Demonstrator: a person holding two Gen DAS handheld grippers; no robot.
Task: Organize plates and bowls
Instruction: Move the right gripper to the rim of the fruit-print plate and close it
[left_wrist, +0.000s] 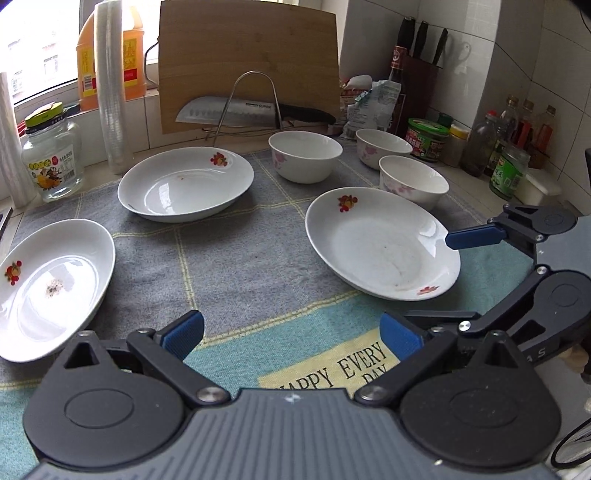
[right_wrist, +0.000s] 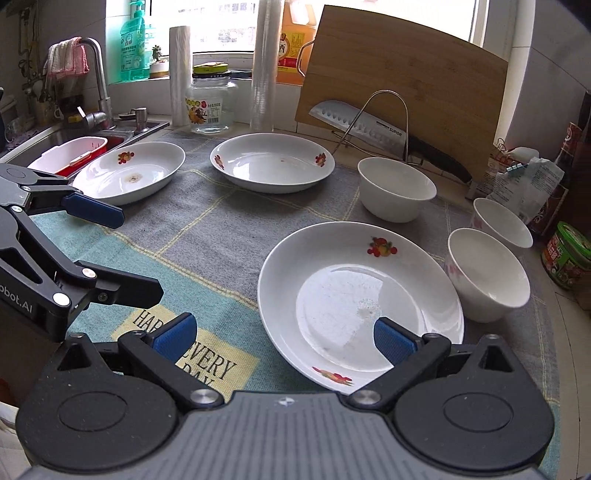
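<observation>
- Layout: three plates and three bowls lie separately on the cloth (left_wrist: 258, 236) that covers the worktop. The near plate (right_wrist: 360, 295) sits toward the right front edge, the middle plate (right_wrist: 272, 161) toward the back edge before the cutting board (right_wrist: 402, 103), and the far plate (right_wrist: 129, 172) at the left edge beside the sink (right_wrist: 74, 142).
- Bowls: the three bowls (right_wrist: 397, 188) (right_wrist: 502, 223) (right_wrist: 487, 275) cluster at the right edge; the nearest of them is just beside the near plate.
- My right claw (right_wrist: 282, 334) is spread wide and empty, one pad over the near plate's front rim, the other over the cloth.
- My left claw (left_wrist: 291, 334) is likewise apart and empty, above the cloth at the front edge.
- Step in hand, as I judge it: grasping the near plate to start a stack.
- Technique: I bring one pad under the sloped rim and one inside, pinch the rim squarely, and lift level.
- Caution: glazed rims slip; the neighbouring bowl leaves little room on that side.
</observation>
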